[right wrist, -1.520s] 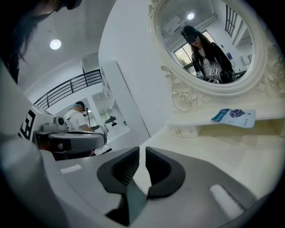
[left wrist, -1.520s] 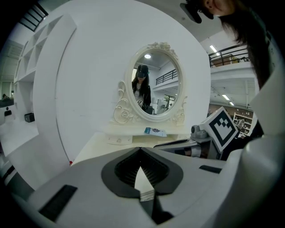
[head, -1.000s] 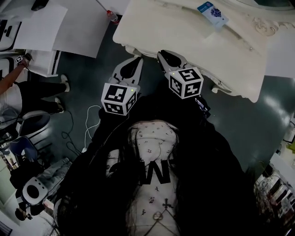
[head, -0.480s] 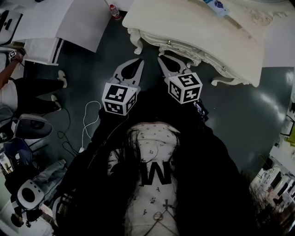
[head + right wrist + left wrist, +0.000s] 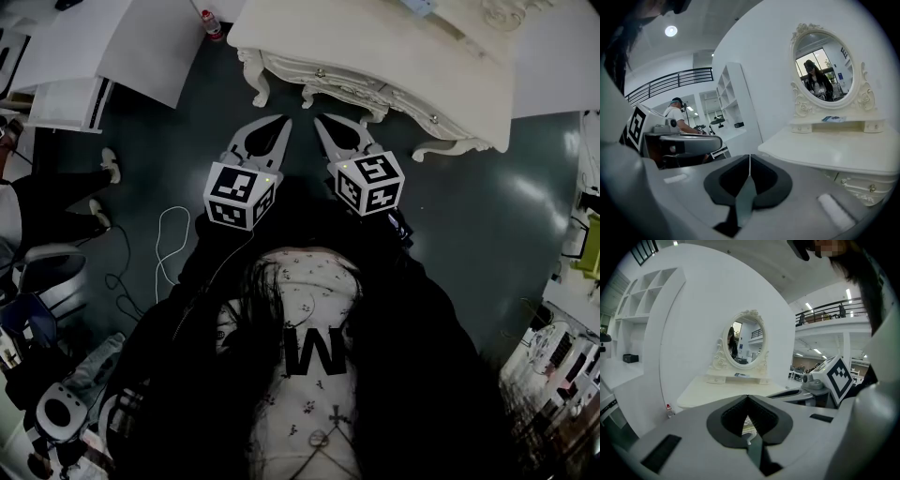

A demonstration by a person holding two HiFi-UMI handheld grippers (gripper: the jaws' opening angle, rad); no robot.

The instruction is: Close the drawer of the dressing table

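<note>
The cream dressing table (image 5: 394, 47) stands at the top of the head view, with two drawer knobs (image 5: 320, 72) on its carved front. The drawer fronts look flush under the top. My left gripper (image 5: 279, 122) and right gripper (image 5: 319, 120) hover side by side over the dark floor, a short way in front of the table and touching nothing. Both are shut and empty. In the left gripper view the table top (image 5: 736, 390) and its oval mirror (image 5: 747, 338) lie beyond the left gripper (image 5: 747, 397). The right gripper (image 5: 749, 157) points left of the table top (image 5: 843, 150) and the drawer front (image 5: 862, 185).
White panels and a shelf unit (image 5: 94, 47) stand at upper left, with a red-capped bottle (image 5: 211, 23) on the floor beside the table leg. A white cable (image 5: 169, 244) trails on the floor. Another person (image 5: 47, 197) and a chair (image 5: 47, 272) are at left.
The dressing table has slid toward the top of the head view, so both grippers now stand farther back from its front. Both stay shut.
</note>
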